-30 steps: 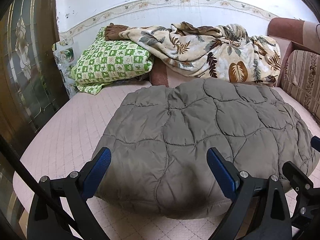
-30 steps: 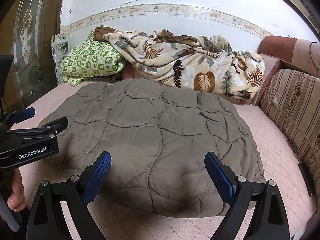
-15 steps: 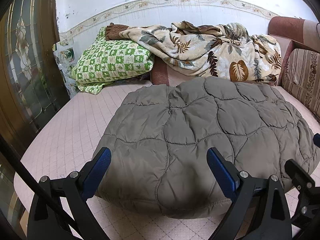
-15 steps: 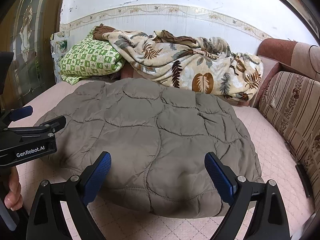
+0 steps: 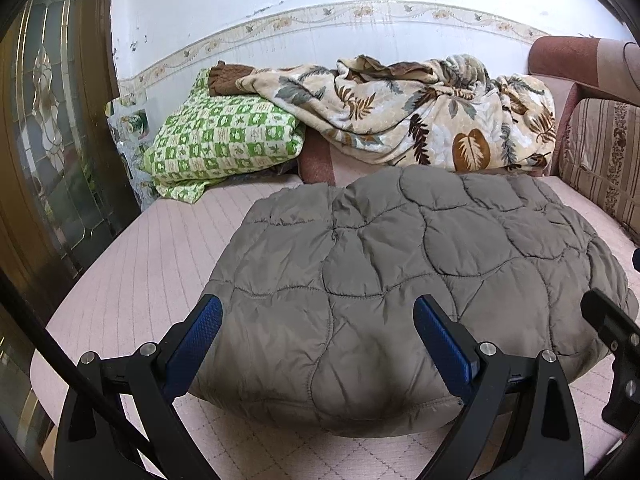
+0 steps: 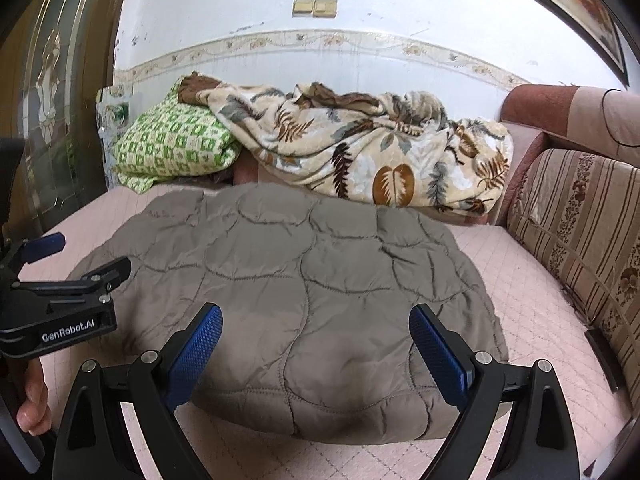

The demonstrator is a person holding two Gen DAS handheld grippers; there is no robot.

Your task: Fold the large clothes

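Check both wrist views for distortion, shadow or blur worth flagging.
Left wrist view: strong fisheye bend in the wall border, dark corners, soft shadow on the near edge of the grey quilted coat, image sharp. Right wrist view: same bending and dark corners, slight softness on the green checked pillow, no glare.

My left wrist view looks forward between its tongs (image 5: 318, 340), low and close over the near edge of the quilted jacket (image 5: 400, 280), facing the wall. My right wrist view does likewise between its own tongs (image 6: 316, 340), set further right. Both share the jacket, leaf-print blanket (image 5: 420, 116) and green pillow (image 6: 172, 148).
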